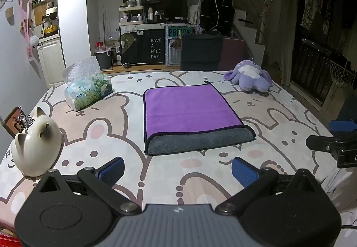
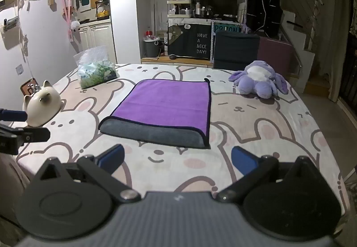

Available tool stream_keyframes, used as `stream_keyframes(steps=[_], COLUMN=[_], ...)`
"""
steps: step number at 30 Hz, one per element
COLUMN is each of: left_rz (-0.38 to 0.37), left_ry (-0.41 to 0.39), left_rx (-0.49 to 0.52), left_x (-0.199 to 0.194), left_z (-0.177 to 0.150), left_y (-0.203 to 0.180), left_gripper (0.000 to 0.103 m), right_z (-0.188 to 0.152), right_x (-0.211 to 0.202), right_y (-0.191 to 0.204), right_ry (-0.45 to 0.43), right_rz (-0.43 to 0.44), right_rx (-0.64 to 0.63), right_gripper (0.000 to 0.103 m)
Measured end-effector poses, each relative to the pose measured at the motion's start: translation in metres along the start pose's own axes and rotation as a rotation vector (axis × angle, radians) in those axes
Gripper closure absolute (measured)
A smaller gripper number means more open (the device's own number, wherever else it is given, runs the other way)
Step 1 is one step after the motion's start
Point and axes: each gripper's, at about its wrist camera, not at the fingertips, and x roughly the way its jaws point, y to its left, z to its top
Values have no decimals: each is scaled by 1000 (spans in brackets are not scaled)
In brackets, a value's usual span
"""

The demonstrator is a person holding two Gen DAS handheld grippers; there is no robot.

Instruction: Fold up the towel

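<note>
Jaws of both the left gripper (image 1: 177, 171) and right gripper (image 2: 177, 161) are hanging apart, empty, short of the towel (image 1: 189, 111), which is looking soft, light and limp, best pinched at its near corners.

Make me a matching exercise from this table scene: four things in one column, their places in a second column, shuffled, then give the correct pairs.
Things:
1. towel
2. plush toy
3. cat figurine
4. tissue pack

Places:
A. far right of the table
B. near left edge
C. middle, one grey strip showing along its near side
D. far left, behind the cat figurine

Pairs: 1-C, 2-A, 3-B, 4-D
</note>
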Motion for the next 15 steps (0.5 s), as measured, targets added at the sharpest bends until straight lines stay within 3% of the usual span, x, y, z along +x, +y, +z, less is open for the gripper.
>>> stream_keyframes(steps=[15], left_rz=[-3], left_ry=[-1], left_rx=[-2], left_x=[0], left_z=[0], left_y=[0], left_gripper=[2], right_z=[0], right_x=[0], right_y=[-1], right_ry=[-1], right_rz=[0], right_rx=[1], right_gripper=[0])
